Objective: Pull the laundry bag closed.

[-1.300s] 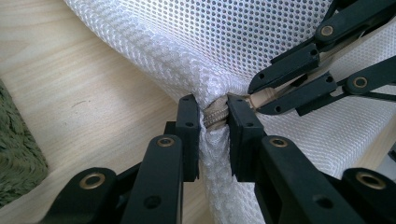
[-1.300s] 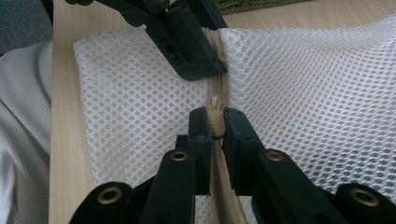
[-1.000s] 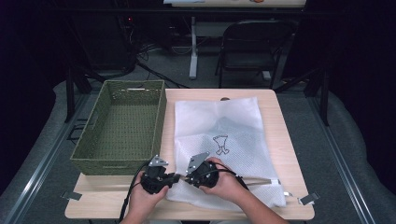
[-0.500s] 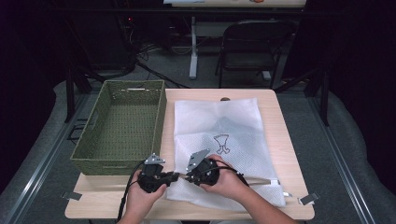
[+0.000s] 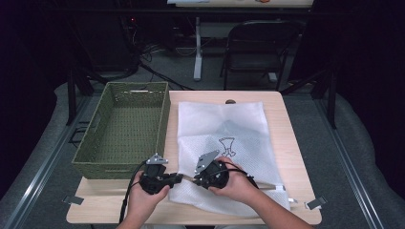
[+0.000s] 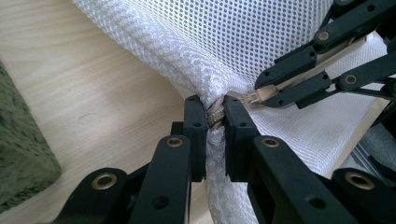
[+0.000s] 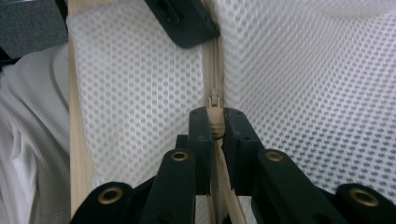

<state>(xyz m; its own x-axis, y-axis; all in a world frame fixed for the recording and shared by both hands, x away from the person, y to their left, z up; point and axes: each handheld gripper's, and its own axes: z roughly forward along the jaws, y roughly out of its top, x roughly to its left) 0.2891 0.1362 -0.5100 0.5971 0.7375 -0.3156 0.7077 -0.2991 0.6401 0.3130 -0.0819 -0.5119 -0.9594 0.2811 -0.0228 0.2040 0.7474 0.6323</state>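
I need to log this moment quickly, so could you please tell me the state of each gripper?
Left gripper: closed, pinching the corner of the mesh bag.
Right gripper: closed on the zipper pull.

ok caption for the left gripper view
Left tongs pinch the mesh bag at its zipper end while right tongs grip the pull.

A light wooden table point(image 5: 291, 143) carries everything here. A green woven basket point(image 5: 125, 129) stands along its left edge, reaching from the far left corner most of the way toward the near edge, and its left side overhangs that edge a little. Just beside it, a white mesh bag point(image 5: 229, 138) lies flat over the middle and right of the table, from close to the far edge down to near the front edge.
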